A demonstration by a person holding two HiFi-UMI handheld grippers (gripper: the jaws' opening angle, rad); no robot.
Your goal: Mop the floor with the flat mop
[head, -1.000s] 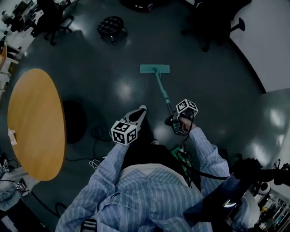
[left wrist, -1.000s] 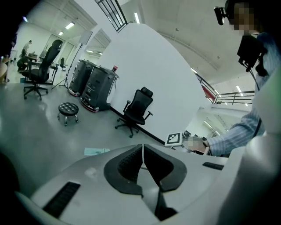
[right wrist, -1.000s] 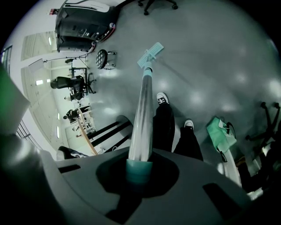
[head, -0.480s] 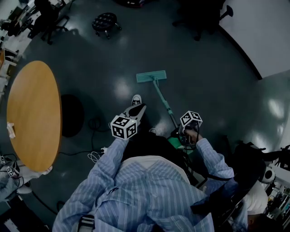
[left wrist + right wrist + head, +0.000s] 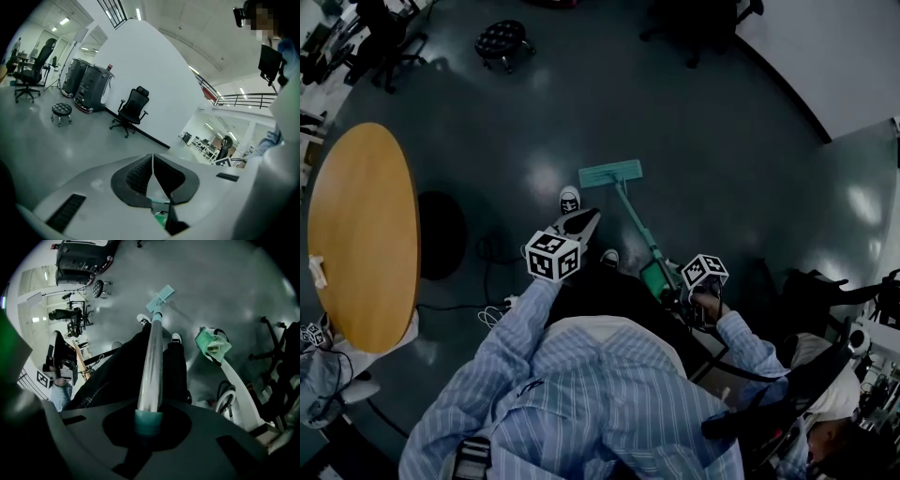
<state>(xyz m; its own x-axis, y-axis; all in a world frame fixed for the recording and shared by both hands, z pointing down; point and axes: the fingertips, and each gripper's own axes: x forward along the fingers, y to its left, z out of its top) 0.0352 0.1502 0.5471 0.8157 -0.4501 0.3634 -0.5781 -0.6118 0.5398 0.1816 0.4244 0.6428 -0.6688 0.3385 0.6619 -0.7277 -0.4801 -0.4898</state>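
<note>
far left in the head view: round wooden worktop [image 5: 366, 234] with a small white item [image 5: 316, 272] near its left edge. a dark round base [image 5: 441, 234] sits on the floor beside it, and cables [image 5: 492, 251] lie just right of that. black stool [image 5: 502, 39] at top left, well apart from the person. left hand-held gripper [image 5: 587, 221] is held out ahead of the body, marker cube up, tips pointing toward the mop head. in the left gripper view its jaws are pressed together tip to tip with nothing between them [image 5: 152, 172], and it looks level across the room at the stool, an office chair [image 5: 133, 107] and a white wall [image 5: 140, 70]. one shoe [image 5: 569, 200] is just left of the mop head, the other shoe [image 5: 608, 257] is nearer the body. flat mop [image 5: 610, 172]: teal head lies flat on the dark grey floor [image 5: 722, 141] ahead of the feet, and the handle runs back and right to the right hand-held gripper [image 5: 689, 291] at the person's right side. in the right gripper view the jaws are closed round the teal grip at the handle's top end [image 5: 149, 420], and the metal shaft runs away past the dark trousers and both shoes down to the head on the floor. a green thing [image 5: 213, 344] sits on a white frame to the right of the legs; cannot tell what it is. dark chairs at the far right edge, too dim to make out.
</note>
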